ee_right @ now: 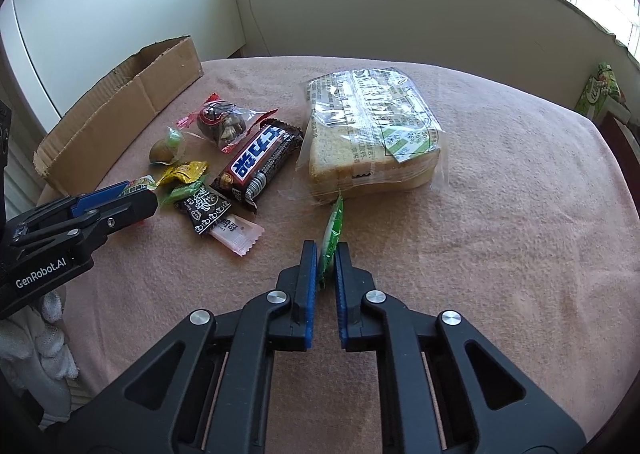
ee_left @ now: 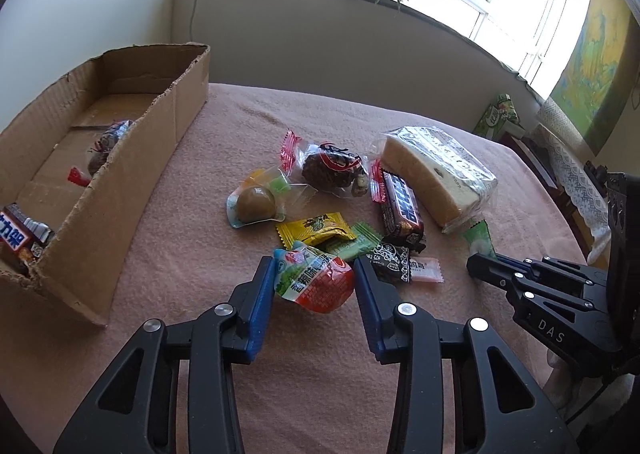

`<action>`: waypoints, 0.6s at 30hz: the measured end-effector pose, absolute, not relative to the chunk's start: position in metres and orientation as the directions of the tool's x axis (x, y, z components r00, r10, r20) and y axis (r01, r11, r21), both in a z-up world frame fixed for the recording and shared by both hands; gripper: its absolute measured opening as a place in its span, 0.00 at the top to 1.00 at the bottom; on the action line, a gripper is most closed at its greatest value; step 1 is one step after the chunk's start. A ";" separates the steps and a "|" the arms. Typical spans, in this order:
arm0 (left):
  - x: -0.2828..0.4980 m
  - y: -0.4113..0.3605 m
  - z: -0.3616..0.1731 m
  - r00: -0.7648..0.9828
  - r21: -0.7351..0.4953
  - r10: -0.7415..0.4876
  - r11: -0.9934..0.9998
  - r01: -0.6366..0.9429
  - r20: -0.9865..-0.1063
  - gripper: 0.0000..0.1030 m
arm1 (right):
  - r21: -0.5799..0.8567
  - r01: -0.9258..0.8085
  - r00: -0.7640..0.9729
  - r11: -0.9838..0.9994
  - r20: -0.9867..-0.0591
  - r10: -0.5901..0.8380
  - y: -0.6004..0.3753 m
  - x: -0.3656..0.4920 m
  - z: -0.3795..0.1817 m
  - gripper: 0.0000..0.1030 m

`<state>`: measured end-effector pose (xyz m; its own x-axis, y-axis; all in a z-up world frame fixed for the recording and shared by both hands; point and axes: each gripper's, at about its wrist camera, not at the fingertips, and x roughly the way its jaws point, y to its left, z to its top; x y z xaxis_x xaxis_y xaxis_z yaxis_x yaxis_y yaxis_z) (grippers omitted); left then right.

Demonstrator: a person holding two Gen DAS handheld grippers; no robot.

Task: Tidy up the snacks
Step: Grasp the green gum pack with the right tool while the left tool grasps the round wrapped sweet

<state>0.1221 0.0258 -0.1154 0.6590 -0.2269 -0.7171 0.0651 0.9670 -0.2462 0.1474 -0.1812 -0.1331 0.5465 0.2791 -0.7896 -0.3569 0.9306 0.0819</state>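
- Nearest, right gripper (ee_right: 327,266) pinched on thin green sachet (ee_right: 333,230), held edge-up by its near end for a clean lift off the pink cloth (ee_right: 500,213).
- Left gripper (ee_left: 315,286) clamped around puffy red-and-green snack pouch (ee_left: 316,282) at pile's near edge.
- Beyond, wrapped bread slab (ee_right: 368,133) mid-cloth.
- Farthest, open brown cardboard box (ee_left: 120,157) at left edge, likely the destination, already holding a few snacks.

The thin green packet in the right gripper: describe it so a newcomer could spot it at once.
Find the big clear bag of sliced bread on the pink cloth. Just before its near corner, the right gripper pinches a thin green packet standing on edge, apart from the snack pile.
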 end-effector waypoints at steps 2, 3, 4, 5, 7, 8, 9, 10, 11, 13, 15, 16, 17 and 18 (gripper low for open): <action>0.120 0.027 -0.113 0.663 -0.253 -0.232 0.965 0.067 -0.712 0.63 | 0.089 -0.352 0.549 0.932 -0.787 0.282 -0.184 0.146 -0.132 0.92; 0.119 0.028 -0.112 0.666 -0.255 -0.234 0.965 0.068 -0.708 0.63 | 0.095 -0.349 0.549 0.932 -0.785 0.286 -0.185 0.145 -0.131 0.92; 0.118 0.028 -0.110 0.669 -0.258 -0.237 0.964 0.069 -0.704 0.63 | 0.098 -0.348 0.550 0.932 -0.784 0.288 -0.186 0.144 -0.130 0.92; 0.117 0.029 -0.109 0.672 -0.261 -0.240 0.963 0.071 -0.701 0.63 | 0.098 -0.347 0.553 0.933 -0.782 0.287 -0.187 0.143 -0.128 0.92; 0.115 0.029 -0.107 0.678 -0.265 -0.243 0.961 0.073 -0.694 0.63 | 0.099 -0.347 0.557 0.933 -0.779 0.290 -0.188 0.140 -0.125 0.92; 0.114 0.030 -0.106 0.680 -0.268 -0.245 0.961 0.073 -0.691 0.63 | 0.097 -0.348 0.560 0.932 -0.776 0.290 -0.187 0.138 -0.123 0.92; 0.114 0.031 -0.105 0.682 -0.269 -0.246 0.960 0.074 -0.689 0.63 | 0.095 -0.349 0.564 0.932 -0.774 0.289 -0.187 0.137 -0.121 0.93; 0.114 0.031 -0.105 0.683 -0.268 -0.245 0.960 0.075 -0.688 0.63 | 0.089 -0.350 0.566 0.933 -0.773 0.286 -0.187 0.136 -0.120 0.93; 0.115 0.032 -0.105 0.683 -0.268 -0.245 0.960 0.075 -0.688 0.63 | 0.079 -0.350 0.564 0.933 -0.778 0.277 -0.186 0.136 -0.121 0.93; 0.113 0.031 -0.105 0.685 -0.269 -0.244 0.960 0.073 -0.686 0.63 | 0.057 -0.352 0.557 0.934 -0.789 0.258 -0.182 0.139 -0.125 0.93; 0.112 0.032 -0.106 0.686 -0.272 -0.245 0.960 0.072 -0.685 0.63 | 0.066 -0.352 0.544 0.934 -0.798 0.261 -0.182 0.144 -0.132 0.93; 0.111 0.033 -0.105 0.686 -0.272 -0.245 0.960 0.071 -0.685 0.63 | 0.084 -0.354 0.529 0.932 -0.803 0.273 -0.182 0.148 -0.134 0.93; 0.111 0.034 -0.105 0.687 -0.272 -0.244 0.960 0.070 -0.685 0.63 | 0.096 -0.355 0.518 0.930 -0.808 0.281 -0.182 0.152 -0.136 0.93; 0.109 0.035 -0.105 0.687 -0.272 -0.243 0.960 0.069 -0.684 0.63 | 0.098 -0.350 0.522 0.932 -0.806 0.281 -0.182 0.154 -0.136 0.93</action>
<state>0.1094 0.0350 -0.1052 0.6875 -0.2427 -0.6845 0.0686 0.9600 -0.2715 0.1538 -0.1820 -0.1359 0.5216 0.2809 -0.8057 -0.3503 0.9315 0.0980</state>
